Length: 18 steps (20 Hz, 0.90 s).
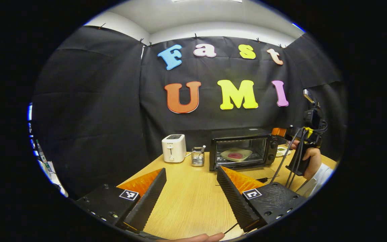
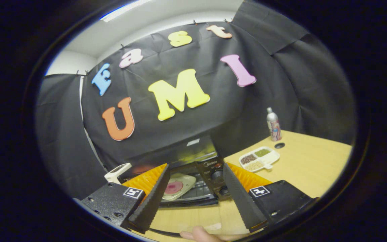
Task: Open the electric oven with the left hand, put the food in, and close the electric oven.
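Light wooden table [image 1: 186, 198] spans the booth floor area, carrying everything.

Black electric oven with glass door [image 1: 242, 148] sits at the back of the table against the cloth wall. Door looks shut in the left gripper view, glass upright. In the right gripper view the oven [image 2: 186, 168] is close, just beyond the fingertips, control knobs on its right side.

Food: pale square plate with a round red piece on it [image 1: 236, 155] is inside the oven on the rack, visible through the glass; same plate [image 2: 179, 186] between the right gripper's fingers in its own view, still behind the glass as far as I can tell.

Left gripper [image 1: 191, 174]: black ribbed fingers with orange backing spread wide apart, nothing between them, hovering over bare table well short of the oven.

Right gripper [image 2: 196, 169]: fingers spread wide, gripping nothing, aimed at the oven front. It is also seen from the left gripper view, at the oven's right side [image 1: 309, 134], held by a hand [image 1: 311, 161] in a white sleeve, cables trailing down.

White toaster [image 1: 173, 148] stands left of the oven; small clear holder with metal utensils [image 1: 198, 156] between them.

White divided tray of grains [image 2: 259, 158] lies right of the oven; slim silver bottle [image 2: 273, 125] behind it; small dark round cap [image 2: 280, 145] near the bottle.
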Each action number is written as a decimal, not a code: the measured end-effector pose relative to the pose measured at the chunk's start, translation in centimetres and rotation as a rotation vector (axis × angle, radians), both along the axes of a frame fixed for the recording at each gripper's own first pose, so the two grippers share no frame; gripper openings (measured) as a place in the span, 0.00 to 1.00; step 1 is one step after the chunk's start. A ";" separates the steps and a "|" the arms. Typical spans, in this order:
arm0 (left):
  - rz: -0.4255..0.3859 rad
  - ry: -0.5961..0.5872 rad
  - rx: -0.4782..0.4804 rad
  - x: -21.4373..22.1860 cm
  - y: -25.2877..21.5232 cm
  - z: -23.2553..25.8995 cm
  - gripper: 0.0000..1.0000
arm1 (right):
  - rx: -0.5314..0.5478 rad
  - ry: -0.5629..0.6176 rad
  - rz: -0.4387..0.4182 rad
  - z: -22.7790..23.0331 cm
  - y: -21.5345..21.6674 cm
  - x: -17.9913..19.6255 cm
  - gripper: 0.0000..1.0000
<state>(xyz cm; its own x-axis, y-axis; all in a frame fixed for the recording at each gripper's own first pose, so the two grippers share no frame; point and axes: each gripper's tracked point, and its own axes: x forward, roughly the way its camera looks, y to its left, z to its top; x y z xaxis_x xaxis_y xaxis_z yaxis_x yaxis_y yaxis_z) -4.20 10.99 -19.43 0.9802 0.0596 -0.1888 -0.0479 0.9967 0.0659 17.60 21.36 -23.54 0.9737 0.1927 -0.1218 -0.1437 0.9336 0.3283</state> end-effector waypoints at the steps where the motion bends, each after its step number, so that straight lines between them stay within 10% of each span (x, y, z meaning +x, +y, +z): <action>1: -0.009 0.003 -0.001 0.1 -0.6 0.1 0.96 | -0.031 -0.016 -0.041 1.1 -1.7 -0.7 0.94; 18: -0.141 0.205 0.002 4.8 -10.6 -7.6 0.96 | -0.247 -0.321 -0.154 18.3 -14.3 -14.8 0.96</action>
<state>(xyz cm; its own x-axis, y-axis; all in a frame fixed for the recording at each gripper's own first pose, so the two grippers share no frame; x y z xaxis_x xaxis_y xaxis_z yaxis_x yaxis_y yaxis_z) 0.60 0.36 -27.05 0.9199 -0.0748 -0.3849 0.1066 0.9924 0.0621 2.84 7.04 -5.27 0.9848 0.0456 0.1676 -0.0553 0.9970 0.0540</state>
